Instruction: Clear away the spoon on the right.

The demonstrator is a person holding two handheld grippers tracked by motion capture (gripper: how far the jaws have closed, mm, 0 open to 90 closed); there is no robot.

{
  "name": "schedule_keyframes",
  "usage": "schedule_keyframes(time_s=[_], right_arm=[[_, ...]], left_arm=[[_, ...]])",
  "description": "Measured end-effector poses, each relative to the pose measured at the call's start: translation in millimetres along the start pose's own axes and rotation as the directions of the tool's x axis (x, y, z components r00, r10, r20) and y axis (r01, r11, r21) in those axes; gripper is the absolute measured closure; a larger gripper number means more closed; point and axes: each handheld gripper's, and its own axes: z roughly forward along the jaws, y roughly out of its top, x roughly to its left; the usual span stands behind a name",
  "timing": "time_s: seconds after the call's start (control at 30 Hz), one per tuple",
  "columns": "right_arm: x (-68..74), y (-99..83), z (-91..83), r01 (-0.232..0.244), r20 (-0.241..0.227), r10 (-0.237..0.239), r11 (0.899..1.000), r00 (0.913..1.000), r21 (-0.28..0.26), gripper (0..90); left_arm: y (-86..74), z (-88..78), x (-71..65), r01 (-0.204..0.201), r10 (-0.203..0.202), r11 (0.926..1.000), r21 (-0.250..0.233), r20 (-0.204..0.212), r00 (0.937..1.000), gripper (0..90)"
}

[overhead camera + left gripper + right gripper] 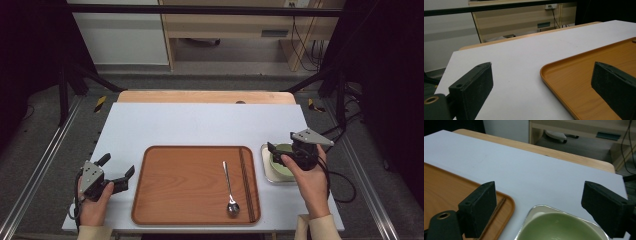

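The right tongs (281,152) hang spread over the pale green round ceramic bowl (556,227), which sits in a small square metal dish (267,172) on the white tabletop (200,125), probably ready to grasp its rim. The left tongs (116,169) rest spread beside the brown wooden tray (190,185).

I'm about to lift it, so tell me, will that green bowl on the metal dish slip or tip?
The green bowl looks glazed, so probably slippery and breakable. It seems wide and low, so unlikely to tip. It rests in a metal dish, which may slide if nudged.
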Motion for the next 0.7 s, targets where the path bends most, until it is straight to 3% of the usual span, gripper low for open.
schedule_keyframes(time_s=[0.37,0.7], right_arm=[[-31.4,-11.8,-11.7,-0.026,0.117,0.020,0.998,0.9930,0.050,23.6],[-53.4,-27.3,-15.1,-0.095,0.153,0.081,0.992,0.9849,0.085,27.8]], left_arm=[[0.0,-0.6,0.6,0.000,0.000,1.0000,0.000,-0.004,1.0000,3.6],[-0.2,-0.6,1.0,-0.001,0.001,1.0000,0.000,-0.009,1.0000,3.6]])
